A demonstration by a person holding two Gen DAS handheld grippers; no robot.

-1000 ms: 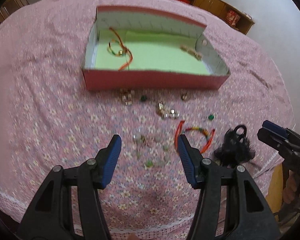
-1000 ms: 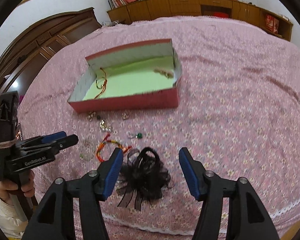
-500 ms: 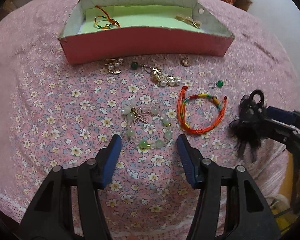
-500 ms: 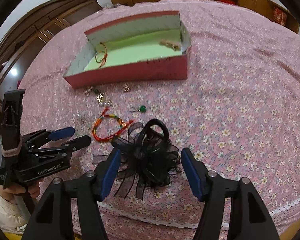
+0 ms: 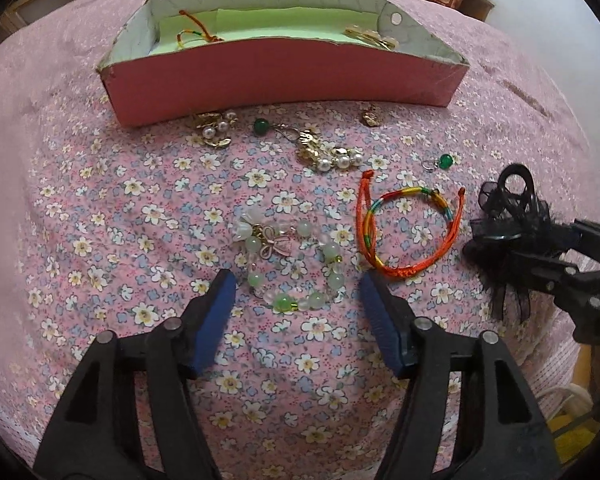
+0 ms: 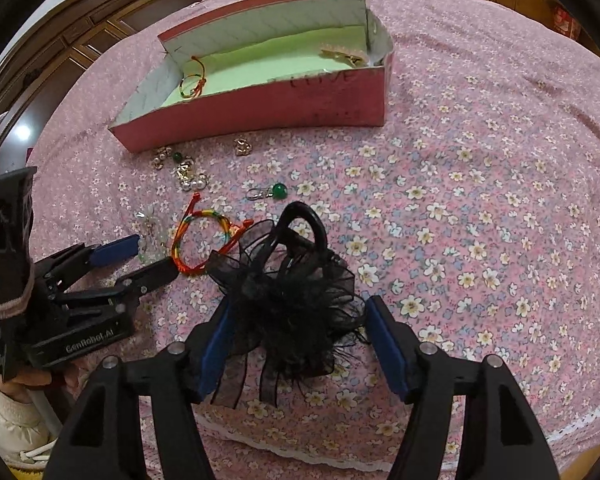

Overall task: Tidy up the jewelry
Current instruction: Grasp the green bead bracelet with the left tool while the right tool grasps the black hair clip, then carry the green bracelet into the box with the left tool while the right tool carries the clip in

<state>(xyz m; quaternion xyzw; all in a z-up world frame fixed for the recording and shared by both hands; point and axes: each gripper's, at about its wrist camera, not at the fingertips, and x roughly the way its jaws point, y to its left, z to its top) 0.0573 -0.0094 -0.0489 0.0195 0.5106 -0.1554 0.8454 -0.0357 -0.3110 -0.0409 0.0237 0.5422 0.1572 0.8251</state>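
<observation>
1. The left hand-held gripper (image 5: 296, 292) is spread, its jaws opening, blue pads either side of the near arc of a pale green and clear glass-bead bracelet with a small pink bow charm (image 5: 288, 268); the pads do not press on it.
2. The right hand-held gripper (image 6: 296, 340) is likewise spread and widening around a black hair clip dressed in gauzy ribbon and feathery tufts (image 6: 288, 292); the fluff brushes the left pad, but nothing is pinched.
3. Just beside the beads lies an orange and rainbow braided cord bracelet (image 5: 408, 232). Farther out are pearl and gold earrings (image 5: 332, 156), a green bead drop (image 5: 444, 162) and a small gold charm (image 5: 370, 116).
4. Beyond them stands the pink cardboard box with a green paper lining (image 5: 284, 76), already holding a cord bracelet and a gold piece.
5. Risks, as I judge them: smooth round beads could roll out from the pads, or the left pad might snag the cord bracelet alongside. The soft tufts may compress without giving a firm hold on the hard clip, so it could slip free.
6. The floral pink cloth on the tabletop (image 6: 480, 220) is thin and could bunch up under descending pads.
</observation>
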